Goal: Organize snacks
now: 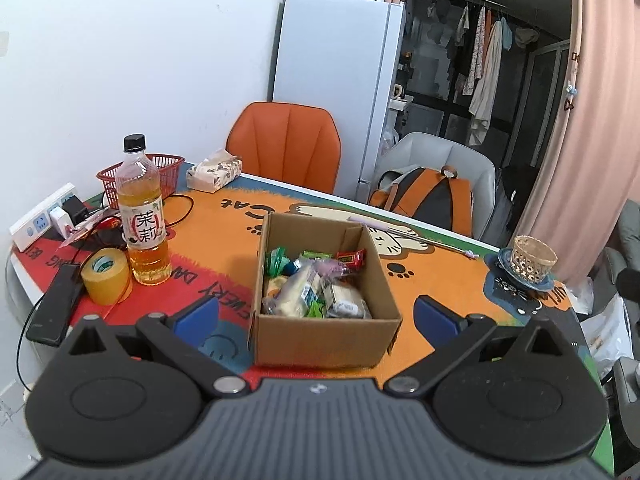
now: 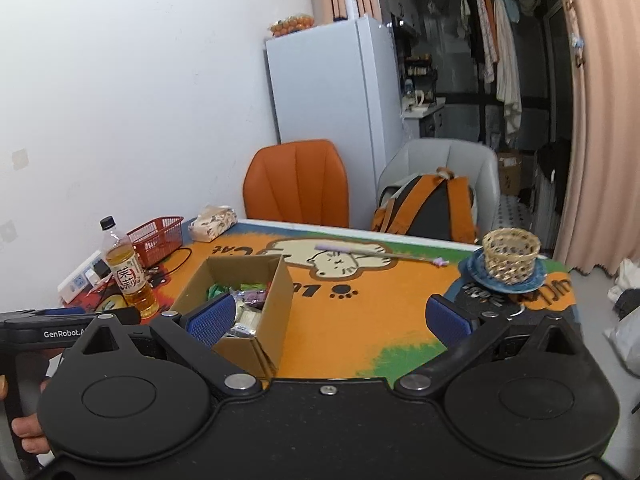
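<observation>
We hold both the left hand-held gripper (image 1: 316,314) and right hand-held gripper (image 2: 326,318) spread wide and empty, with the snack-filled cardboard box (image 1: 326,336) at frame centre on the counter (image 1: 448,280).

Both views evenly lit, soft indoor light from above, no hard glare. White wall (image 1: 140,60) bright, slightly washed out at upper left. Back room with hanging clothes (image 1: 484,68) at upper right dim, detail lost in dark. Soft short shadows beside bottle (image 1: 142,216) and cardboard box (image 1: 326,320) on the worktop (image 1: 224,236). Strong fisheye bending: fridge (image 2: 320,92) and curtain (image 2: 592,120) edges curve, black vignette in corners. Centre sharp; right wrist view slightly softer, mild blur at frame edges
</observation>
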Demonstrator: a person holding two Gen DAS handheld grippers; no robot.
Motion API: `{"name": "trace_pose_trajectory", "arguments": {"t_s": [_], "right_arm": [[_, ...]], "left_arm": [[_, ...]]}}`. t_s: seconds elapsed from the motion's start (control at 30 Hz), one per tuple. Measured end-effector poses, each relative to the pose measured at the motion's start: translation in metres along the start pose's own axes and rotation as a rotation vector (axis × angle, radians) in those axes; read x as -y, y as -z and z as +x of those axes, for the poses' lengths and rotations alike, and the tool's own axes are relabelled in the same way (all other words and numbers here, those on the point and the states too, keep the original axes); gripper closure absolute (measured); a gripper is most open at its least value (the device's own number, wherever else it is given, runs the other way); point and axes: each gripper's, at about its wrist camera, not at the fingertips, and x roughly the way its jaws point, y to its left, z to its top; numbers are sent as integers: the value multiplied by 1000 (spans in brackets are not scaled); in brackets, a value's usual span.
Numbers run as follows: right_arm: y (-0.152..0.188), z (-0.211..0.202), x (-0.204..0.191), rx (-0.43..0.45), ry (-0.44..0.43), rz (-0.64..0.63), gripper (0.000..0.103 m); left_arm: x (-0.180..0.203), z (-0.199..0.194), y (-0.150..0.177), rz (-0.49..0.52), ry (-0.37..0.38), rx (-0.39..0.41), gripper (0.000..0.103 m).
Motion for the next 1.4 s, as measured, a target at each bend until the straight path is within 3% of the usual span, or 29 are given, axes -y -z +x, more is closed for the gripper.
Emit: {"name": "trace_pose_trajectory", "arguments": {"t_s": [0.5,1.4], "right_arm": [[36,-35,18,1,30,8,0],[41,-37,19,-1,27,16,0]], "left_arm": [[3,-17,37,21,43,-20,0],[12,-22,38,52,46,-10,0]]}}
